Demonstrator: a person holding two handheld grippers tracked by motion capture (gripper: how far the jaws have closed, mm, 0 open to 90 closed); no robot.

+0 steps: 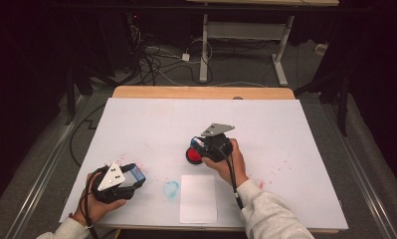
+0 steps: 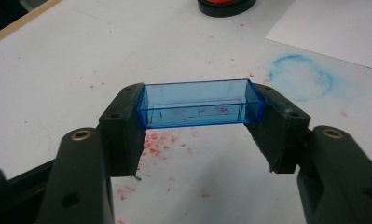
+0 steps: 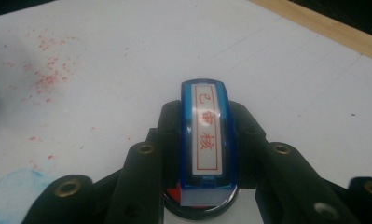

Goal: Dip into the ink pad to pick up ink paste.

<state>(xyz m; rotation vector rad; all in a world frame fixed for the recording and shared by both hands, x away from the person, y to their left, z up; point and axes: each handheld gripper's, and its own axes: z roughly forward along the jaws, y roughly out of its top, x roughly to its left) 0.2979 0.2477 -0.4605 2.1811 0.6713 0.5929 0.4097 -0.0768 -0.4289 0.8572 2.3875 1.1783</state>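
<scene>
High view: fixed above the table's (image 1: 151, 119) near edge, facing forward and down; takes in the whole white top, both forearms, and the floor beyond the far edge.

Left gripper view: rides low on the left claw (image 2: 200, 103), very near the tabletop, looking across it toward the red ink pad (image 2: 226, 5) and white paper sheet (image 2: 333, 28), which the high view shares.

Right gripper view: close over the right claw (image 3: 205, 140), looking along it toward the wooden far edge (image 3: 323, 28); shares the blue smear (image 3: 11, 186) with both others.
</scene>
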